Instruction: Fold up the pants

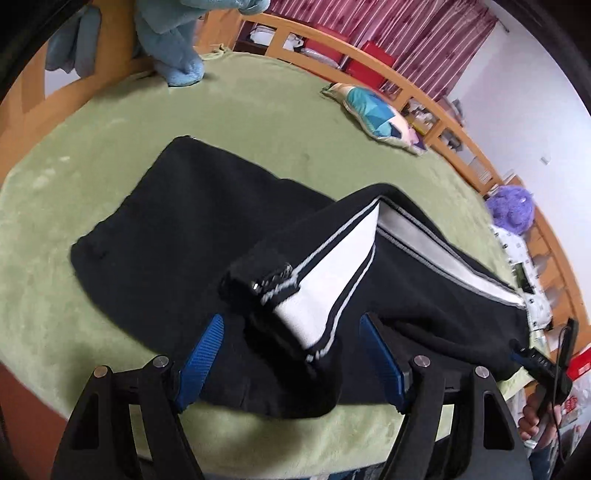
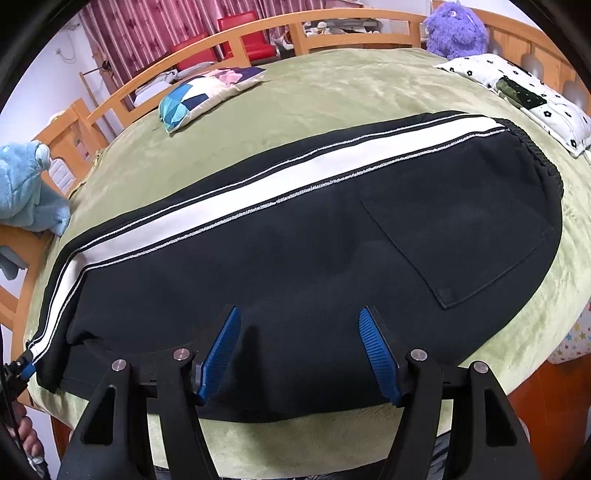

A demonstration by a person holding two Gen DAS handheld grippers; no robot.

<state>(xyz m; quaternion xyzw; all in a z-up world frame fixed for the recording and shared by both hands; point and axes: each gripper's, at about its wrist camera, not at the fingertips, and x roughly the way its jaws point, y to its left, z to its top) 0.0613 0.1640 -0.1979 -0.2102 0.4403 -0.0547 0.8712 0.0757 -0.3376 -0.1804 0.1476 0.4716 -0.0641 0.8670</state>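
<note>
Black pants (image 1: 177,229) with a white side stripe (image 2: 236,184) lie on a green bed cover (image 1: 258,110). In the left wrist view one leg end (image 1: 295,291) is folded back over the rest, its cuff lying between my fingers. My left gripper (image 1: 293,325) is open, just above the cuff. My right gripper (image 2: 299,321) is open over the near edge of the pants (image 2: 295,266), below the back pocket (image 2: 461,240). The right gripper also shows at the right edge of the left wrist view (image 1: 517,352), at the pants' waist end.
A patterned cushion (image 2: 207,92) lies at the far side of the bed. A blue plush toy (image 1: 170,40) and a purple plush toy (image 2: 454,29) sit at the corners. A flowered pillow (image 2: 524,92) lies beside the waistband. A wooden rail (image 2: 332,29) rings the bed.
</note>
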